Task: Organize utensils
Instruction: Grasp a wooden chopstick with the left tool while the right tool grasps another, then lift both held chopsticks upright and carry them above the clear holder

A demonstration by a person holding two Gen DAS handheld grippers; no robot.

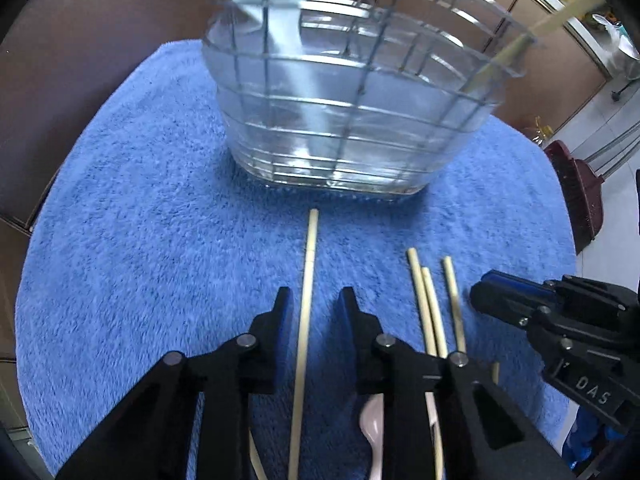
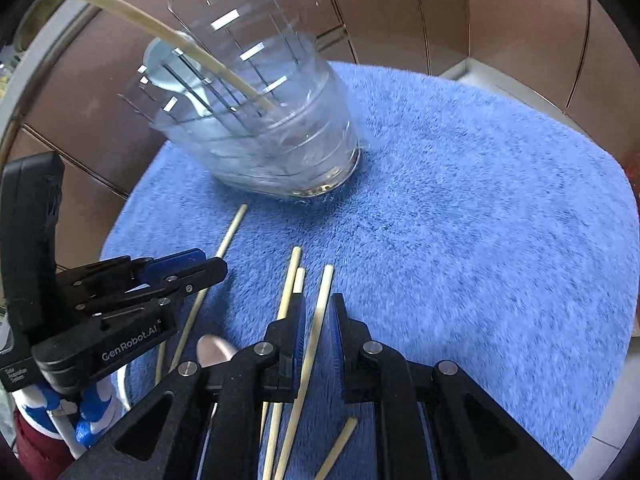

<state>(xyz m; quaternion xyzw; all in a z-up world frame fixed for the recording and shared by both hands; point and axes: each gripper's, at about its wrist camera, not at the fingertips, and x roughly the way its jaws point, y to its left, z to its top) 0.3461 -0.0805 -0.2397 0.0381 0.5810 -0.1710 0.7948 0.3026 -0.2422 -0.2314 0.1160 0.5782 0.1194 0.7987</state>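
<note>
Two chopsticks are being picked up in front of the clear holder (image 1: 340,120): the left gripper (image 1: 312,300) stands open astride one chopstick (image 1: 306,300), while the right gripper (image 2: 318,312) has pinched another chopstick (image 2: 316,332). Next, the left jaws must pinch; then lift both into the holder.

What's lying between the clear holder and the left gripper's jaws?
Only bare blue towel and the far end of one chopstick, seen in the left wrist view.

White lettering "GenRobot.AI" on the black body of the left gripper (image 2: 208,270). Letters "DAS" on the black body of the right gripper (image 1: 486,294); smaller label beside "GenRobot.AI" illegible.
</note>
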